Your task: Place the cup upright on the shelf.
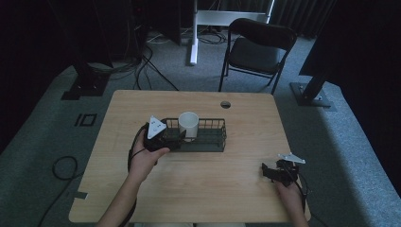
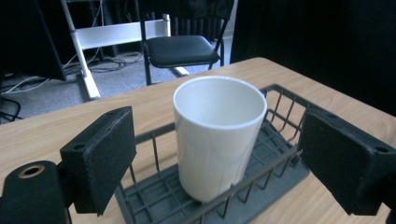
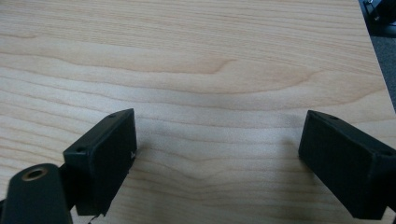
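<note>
Dark room, grey carpet; a black folding chair point(image 1: 255, 49) stands beyond the far edge of a light wooden table point(image 1: 198, 189). Loose cables point(image 1: 142, 66) lie on the floor at the far left.

Near the table's middle sits a dark wire basket point(image 1: 210, 137), long side across the table. A white cup point(image 1: 188, 126) stands upright in its left end, mouth up, nothing visible inside.

Left gripper point(image 1: 177, 137) is held at the basket's left end, level with the cup. In the left gripper view its jaws stand wide apart, one on each side of the cup point(image 2: 217, 135), with a clear gap on both sides; no contact.

Right gripper point(image 1: 267, 171) rests low near the table's right front corner, well apart from the basket. In the right gripper view its jaws are spread wide over bare wood, nothing between them.
</note>
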Tool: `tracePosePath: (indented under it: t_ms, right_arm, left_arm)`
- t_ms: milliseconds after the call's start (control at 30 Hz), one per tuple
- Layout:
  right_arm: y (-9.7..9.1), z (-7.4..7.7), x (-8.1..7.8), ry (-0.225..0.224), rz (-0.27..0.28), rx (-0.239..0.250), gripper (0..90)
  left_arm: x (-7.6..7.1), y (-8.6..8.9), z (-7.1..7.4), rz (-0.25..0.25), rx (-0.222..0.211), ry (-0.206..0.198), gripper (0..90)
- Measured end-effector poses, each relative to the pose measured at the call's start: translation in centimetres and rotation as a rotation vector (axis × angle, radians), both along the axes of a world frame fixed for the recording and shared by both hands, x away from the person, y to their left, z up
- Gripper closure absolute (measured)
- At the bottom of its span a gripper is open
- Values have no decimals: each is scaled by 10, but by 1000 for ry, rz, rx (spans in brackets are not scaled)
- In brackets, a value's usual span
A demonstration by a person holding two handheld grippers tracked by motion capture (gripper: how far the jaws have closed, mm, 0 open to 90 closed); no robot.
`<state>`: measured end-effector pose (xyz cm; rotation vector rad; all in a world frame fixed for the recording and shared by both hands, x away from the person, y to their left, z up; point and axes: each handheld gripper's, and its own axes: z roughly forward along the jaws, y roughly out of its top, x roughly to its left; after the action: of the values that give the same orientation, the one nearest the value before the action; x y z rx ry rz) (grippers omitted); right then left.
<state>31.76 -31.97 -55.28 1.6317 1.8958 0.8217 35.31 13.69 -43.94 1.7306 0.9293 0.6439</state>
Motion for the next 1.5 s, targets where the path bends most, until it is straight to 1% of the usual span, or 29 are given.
tracePosePath:
  t_ms: [133,200,500,567,633,700,733,767,800,833,867,900,933,1000,1100,1233,1300,1333,1367,1400,1500]
  right_arm:
    - [0,0,0,0,0,0,108]
    - [0,0,0,1,1,0,108]
    - [0,0,0,1,0,0,108]
    - [0,0,0,1,0,0,108]
    - [0,0,0,1,1,0,108]
    - [0,0,0,0,1,0,108]
    - [0,0,0,0,1,0,108]
    - [0,0,0,0,1,0,108]
    - [0,0,0,-1,1,-1,108]
    - [0,0,0,-1,1,-1,108]
    - [0,0,0,0,1,-1,108]
    - [0,0,0,0,1,-1,108]
    - [0,0,0,-1,1,-1,108]
    - [0,0,0,-1,2,-2,108]
    - [0,0,0,-1,2,-2,108]
    - [0,0,0,-1,2,-2,108]
    - [0,0,0,-1,2,-2,108]
    - [0,0,0,-1,2,-3,108]
    - [0,0,0,-1,2,-2,109]
    - [0,0,0,-1,2,-2,108]
    - [0,0,0,-1,2,-2,108]
  left_arm:
    - [-6,5,-4,-3,-2,9,119]
    - [-10,9,-7,9,-4,14,119]
    - [-26,27,-20,32,-17,26,117]
    - [-29,32,-23,39,-18,23,117]
    - [-32,36,-27,42,-32,35,114]
    - [-34,40,-30,61,-23,29,113]
    - [-34,40,-30,61,-23,29,113]
    - [-36,44,-35,66,-30,41,113]
    - [-37,46,-37,73,-22,45,110]
    - [-38,49,-40,72,-14,58,109]
    - [-39,51,-44,75,-23,68,108]
    - [-40,53,-46,80,-22,69,107]
    - [-41,55,-50,84,-12,78,106]
    - [-43,60,-57,91,-16,96,107]
    - [-45,65,-66,96,-2,123,106]
    - [-48,71,-74,112,-8,148,106]
    - [-49,74,-78,110,-11,159,106]
    - [-50,76,-80,121,-3,159,106]
    - [-51,78,-82,121,13,159,106]
    - [-52,79,-83,117,21,162,106]
    - [-54,85,-87,121,28,181,105]
